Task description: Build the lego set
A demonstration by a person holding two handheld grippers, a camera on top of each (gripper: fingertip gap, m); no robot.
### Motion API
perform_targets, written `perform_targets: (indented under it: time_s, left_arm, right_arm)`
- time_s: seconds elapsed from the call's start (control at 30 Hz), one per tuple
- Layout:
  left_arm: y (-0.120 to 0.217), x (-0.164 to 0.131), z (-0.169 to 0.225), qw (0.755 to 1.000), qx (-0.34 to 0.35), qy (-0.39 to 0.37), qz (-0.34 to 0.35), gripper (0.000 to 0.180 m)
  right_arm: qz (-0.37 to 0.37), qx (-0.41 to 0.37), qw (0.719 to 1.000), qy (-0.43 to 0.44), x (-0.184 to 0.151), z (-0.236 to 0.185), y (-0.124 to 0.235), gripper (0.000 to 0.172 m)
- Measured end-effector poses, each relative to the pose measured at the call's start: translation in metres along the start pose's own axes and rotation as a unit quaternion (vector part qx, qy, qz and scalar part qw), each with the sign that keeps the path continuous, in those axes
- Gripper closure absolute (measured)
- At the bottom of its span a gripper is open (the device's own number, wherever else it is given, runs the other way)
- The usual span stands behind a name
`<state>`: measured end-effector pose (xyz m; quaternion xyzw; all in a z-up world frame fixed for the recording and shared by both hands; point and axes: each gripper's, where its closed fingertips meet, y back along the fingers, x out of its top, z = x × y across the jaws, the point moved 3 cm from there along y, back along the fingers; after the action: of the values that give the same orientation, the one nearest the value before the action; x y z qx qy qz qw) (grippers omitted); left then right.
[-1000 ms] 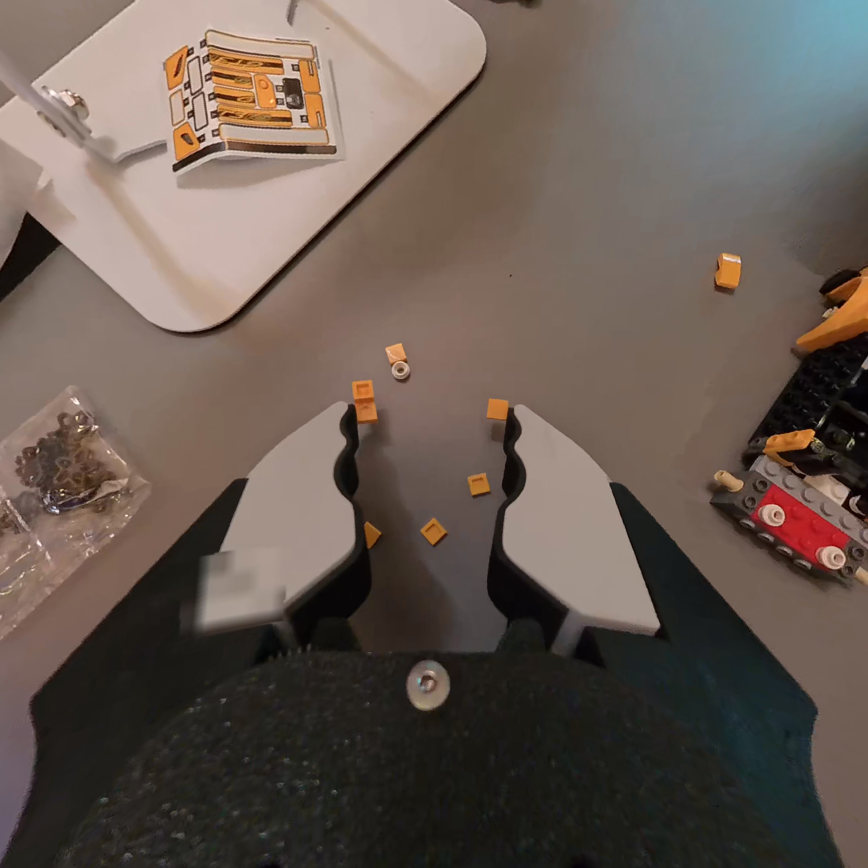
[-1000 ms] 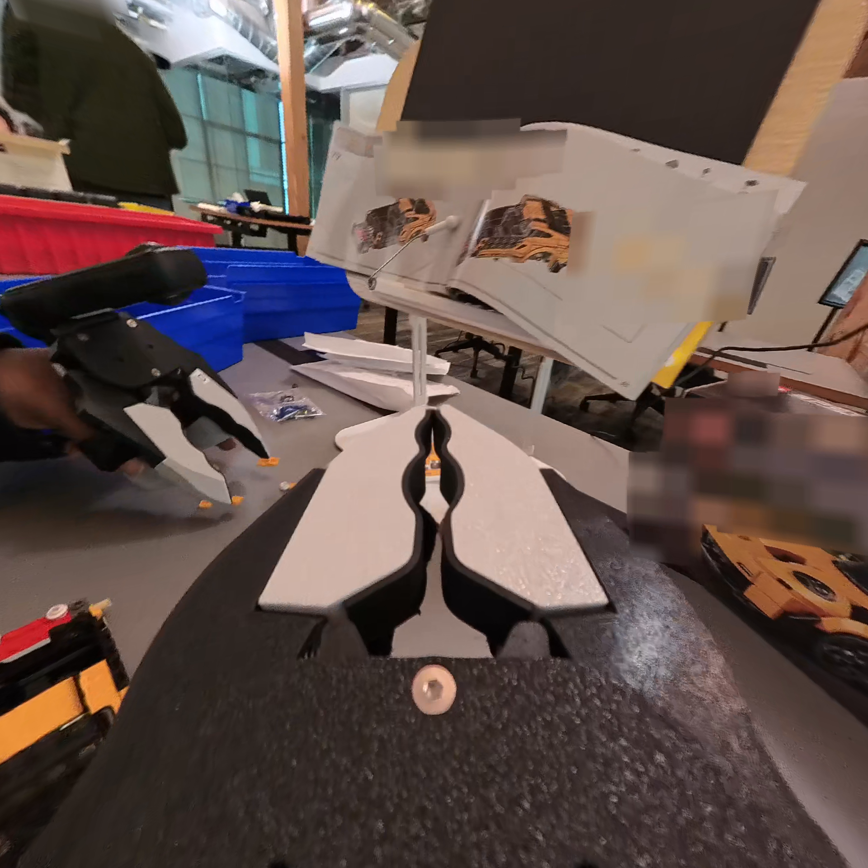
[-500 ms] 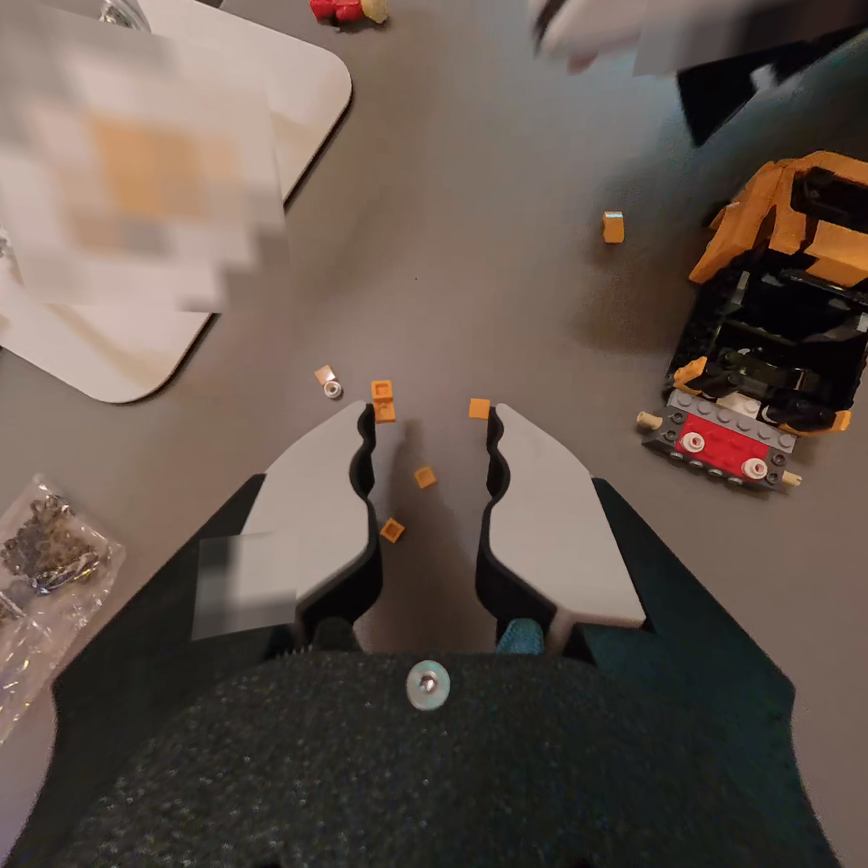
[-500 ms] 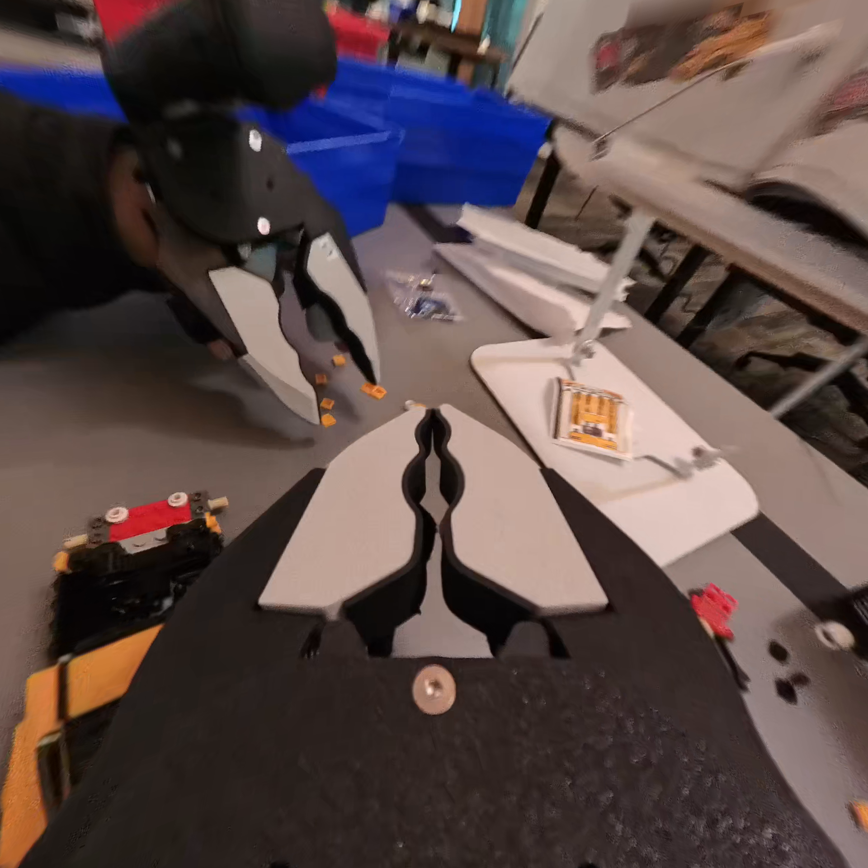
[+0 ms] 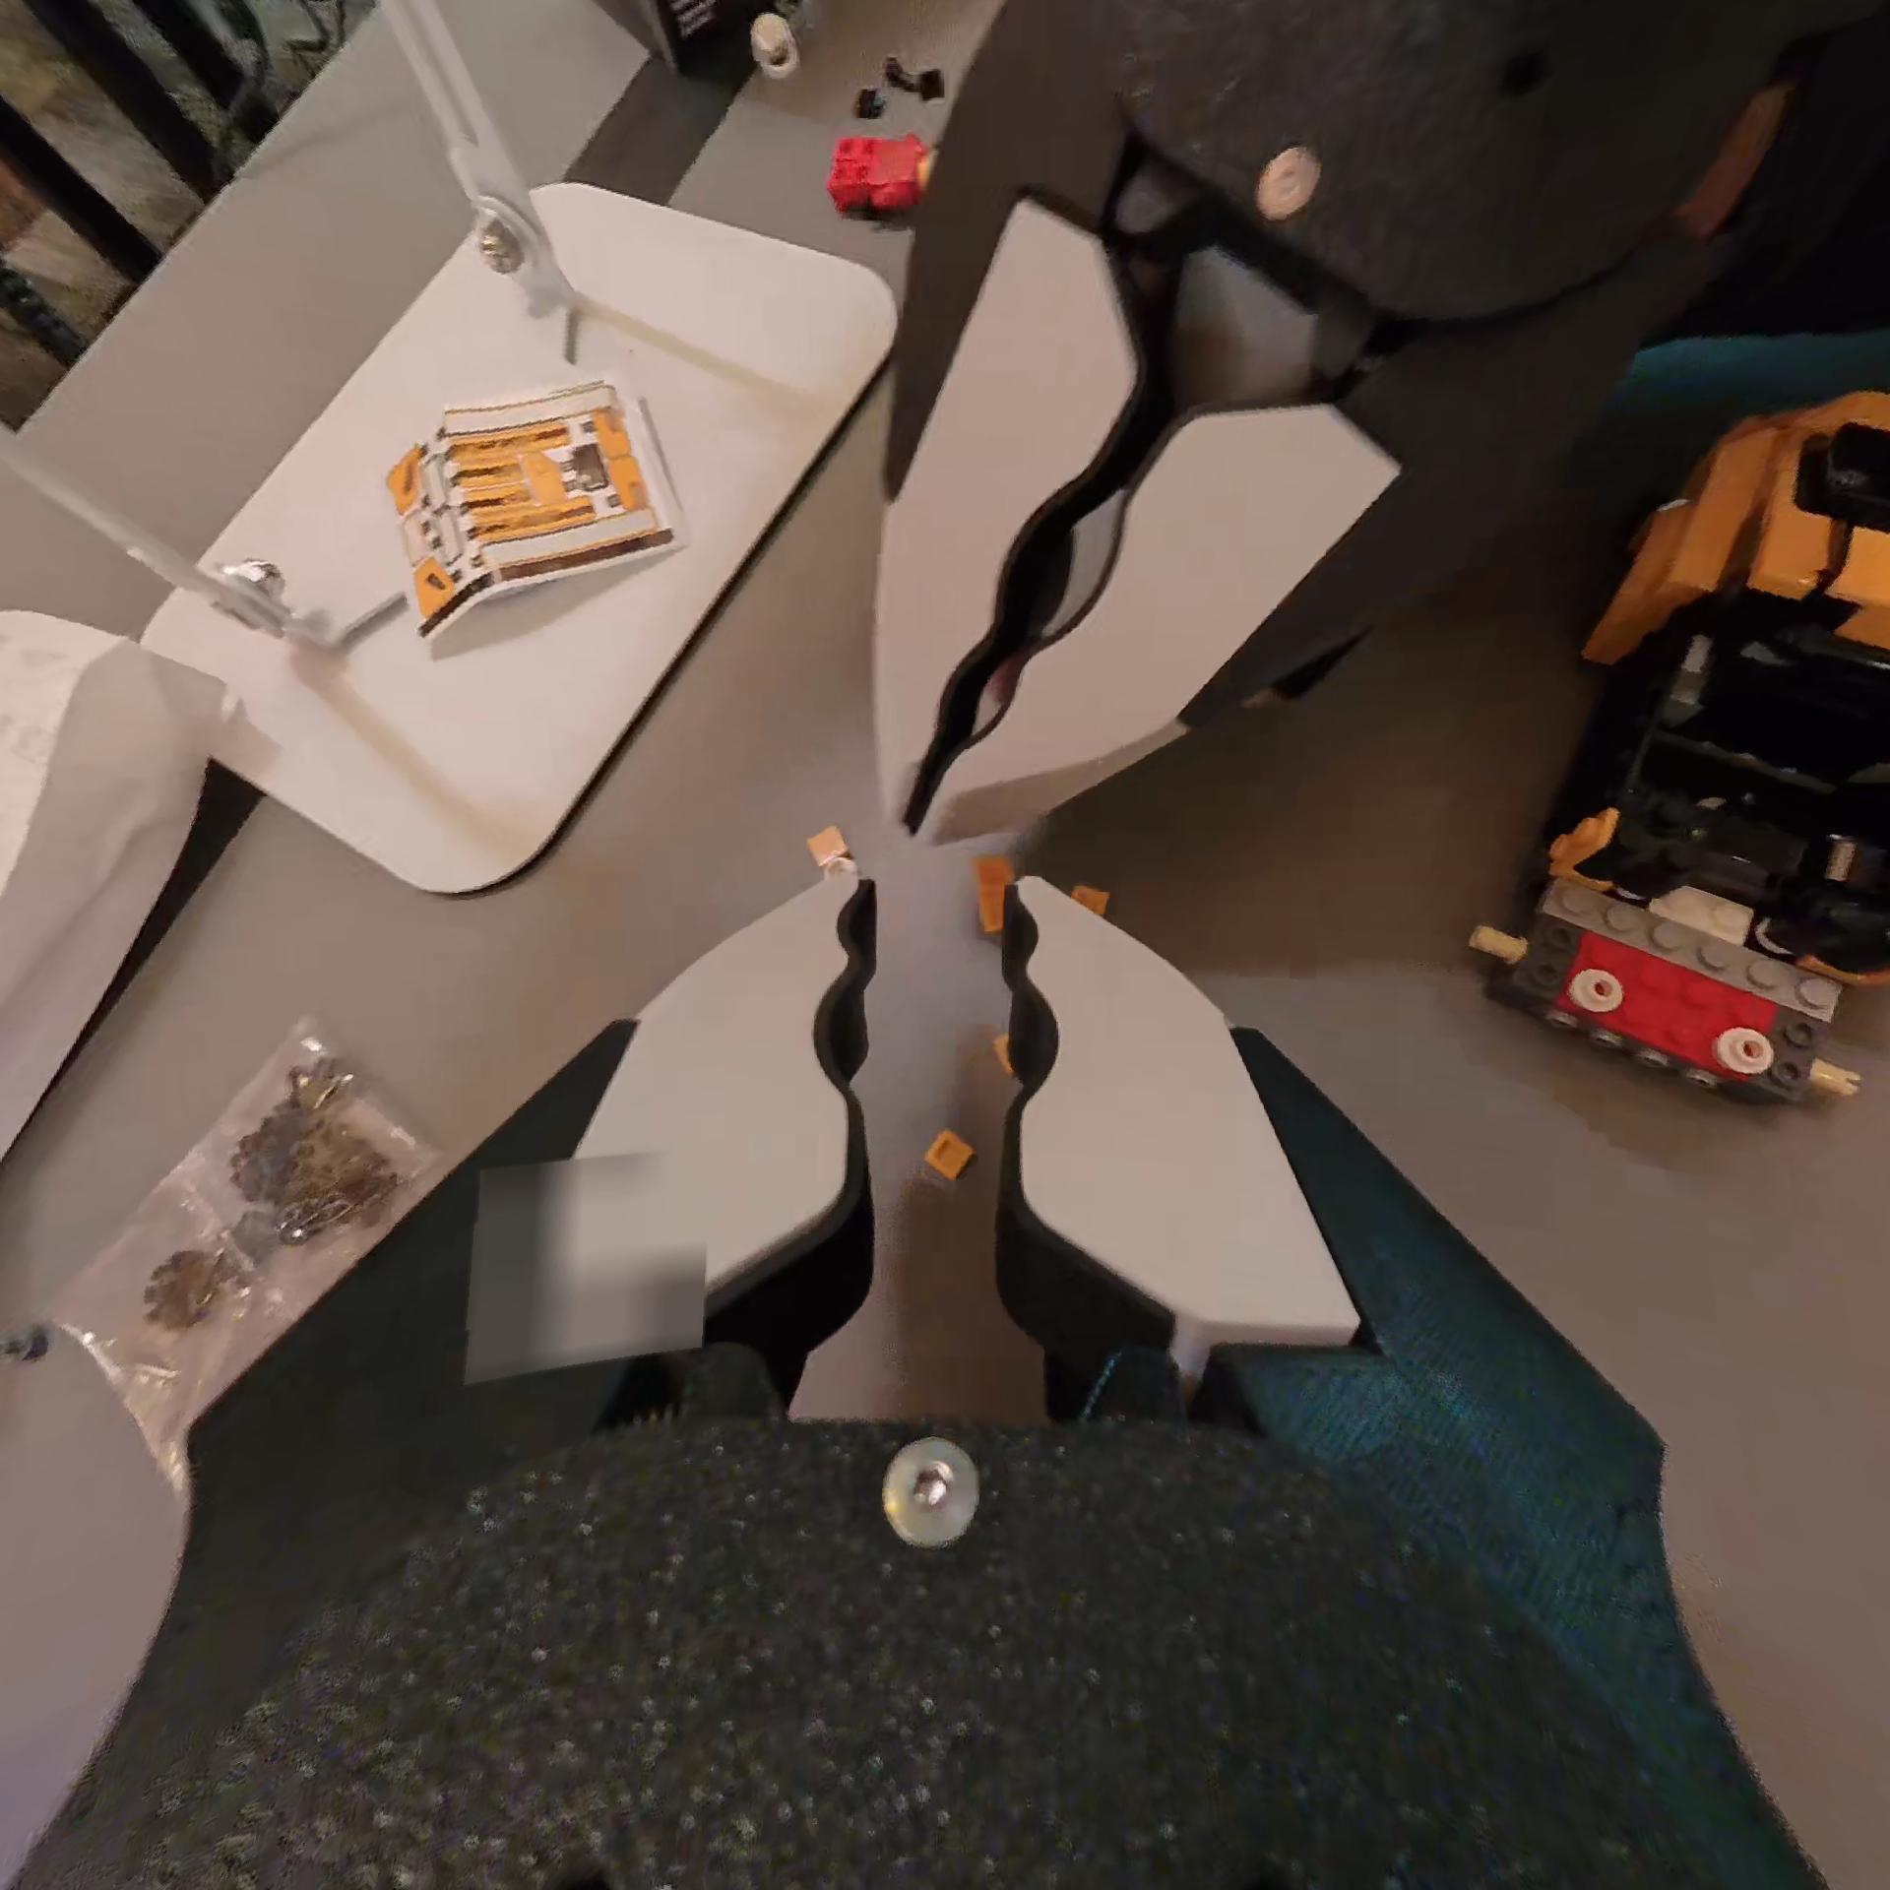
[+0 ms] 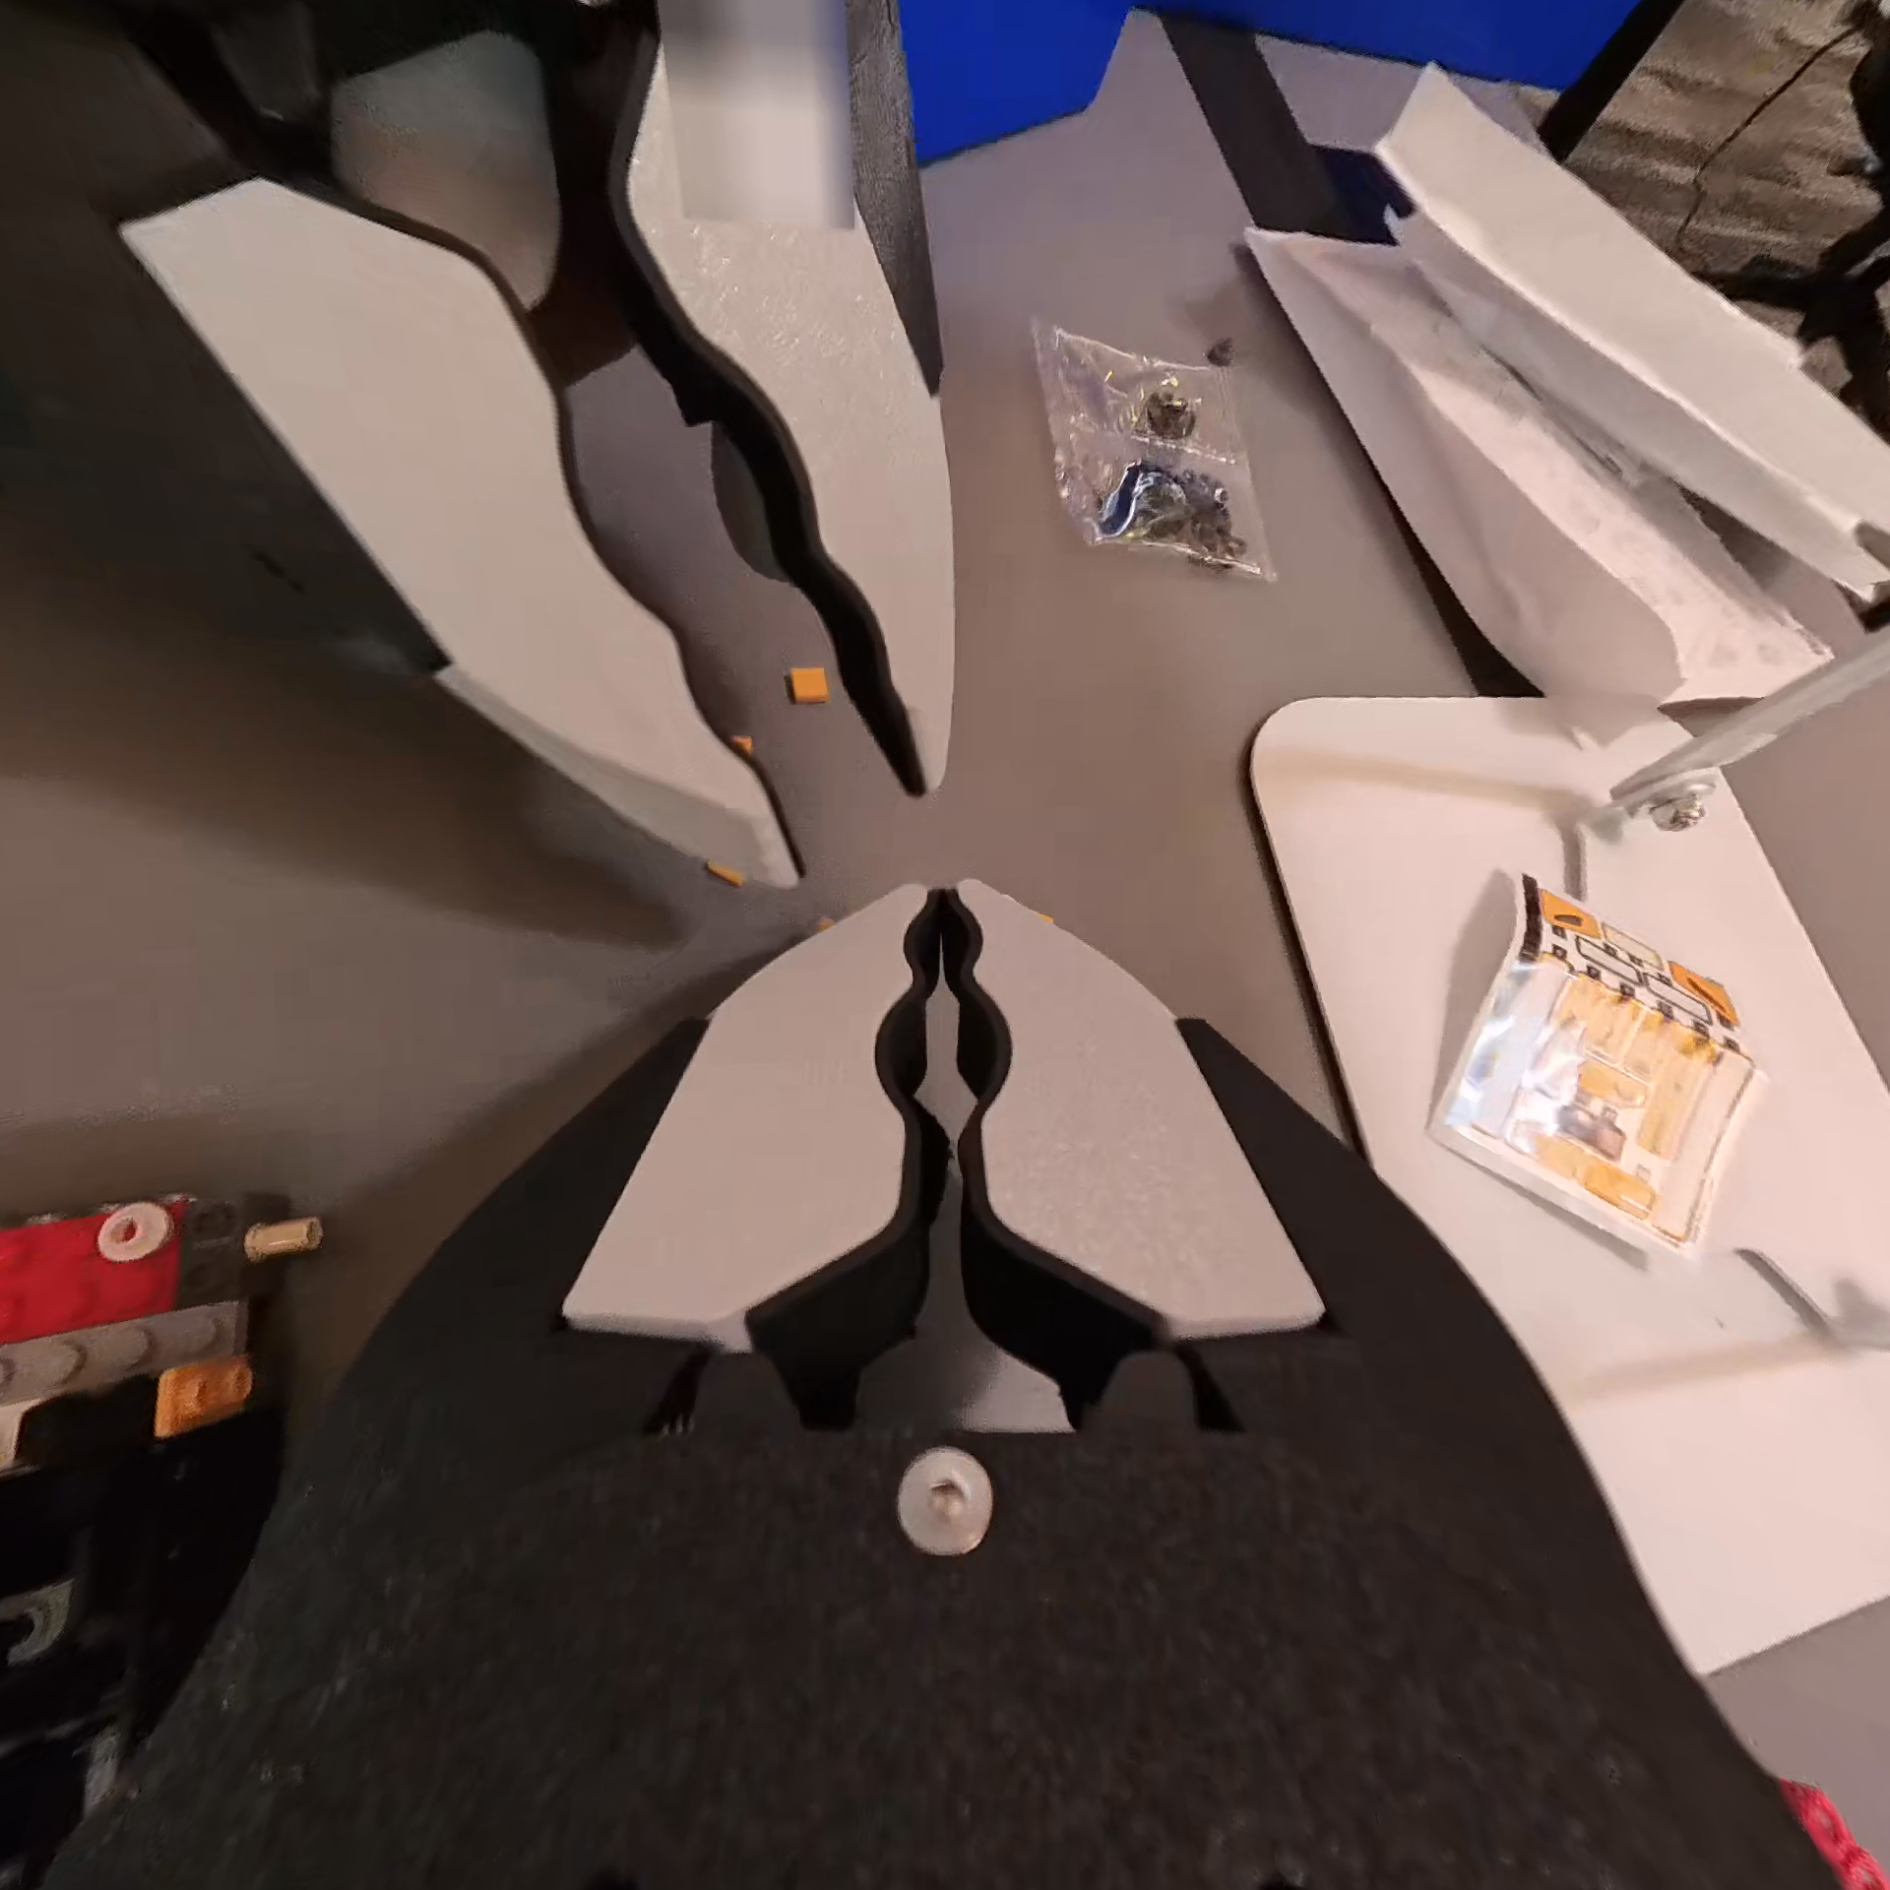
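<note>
My left gripper (image 5: 939, 895) is low over the grey tabletop (image 5: 716, 716), open with a narrow gap and nothing pressed between its pads. A small orange brick (image 5: 990, 900) lies on the table just inside its right fingertip (image 5: 1033, 905). An orange tile (image 5: 949, 1151) lies between the fingers farther back, and a tan tile (image 5: 828, 847) lies by the left tip. My right gripper (image 6: 939, 895) is shut with nothing seen between its tips. It points tip to tip at the left gripper (image 6: 854, 823), and it also shows in the left wrist view (image 5: 915, 823).
A white stand base (image 5: 665, 338) with a sticker sheet (image 5: 532, 506) lies at the left. A clear bag of small parts (image 5: 256, 1176) lies near left. A part-built orange and black brick car (image 5: 1739, 767) stands at the right. White paper bags (image 6: 1585, 409) lie beyond. My left and right fingertips are right by each other.
My left jaws have narrowed step by step over the orange pieces without closing on any. My right gripper, still shut, swung down from facing the booklet stand to meet the left gripper's tips.
</note>
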<state>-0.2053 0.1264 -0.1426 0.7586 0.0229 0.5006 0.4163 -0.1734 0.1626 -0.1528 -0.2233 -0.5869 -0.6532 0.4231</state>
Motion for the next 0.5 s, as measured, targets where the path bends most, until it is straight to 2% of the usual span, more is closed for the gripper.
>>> perform_targets:
  time_s: [0.1, 0.17, 0.23, 0.3, 0.4, 0.5]
  left_arm:
    - [0.004, 0.001, -0.007, 1.000, 0.018, 0.014, 0.010, 0.160]
    - [0.008, 0.007, -0.012, 0.999, 0.033, 0.023, 0.026, 0.167]
    - [0.014, 0.014, -0.015, 0.997, 0.046, 0.037, 0.053, 0.176]
    - [0.019, 0.023, -0.019, 0.993, 0.060, 0.058, 0.087, 0.180]
    - [0.028, 0.036, -0.023, 0.982, 0.073, 0.096, 0.142, 0.180]
    - [0.036, 0.047, -0.024, 0.971, 0.074, 0.126, 0.188, 0.180]
  right_arm:
    - [0.050, -0.023, 0.998, -0.024, 0.009, 0.008, 0.019, 0.172]
    - [0.130, -0.057, 0.989, -0.049, 0.024, 0.018, 0.045, 0.172]
    - [0.221, -0.113, 0.965, -0.078, 0.038, 0.030, 0.081, 0.172]
    - [0.281, -0.194, 0.933, -0.113, 0.038, 0.045, 0.120, 0.172]
    - [0.303, -0.293, 0.894, -0.154, 0.020, 0.054, 0.163, 0.172]
    - [0.299, -0.343, 0.872, -0.182, 0.000, 0.047, 0.187, 0.172]
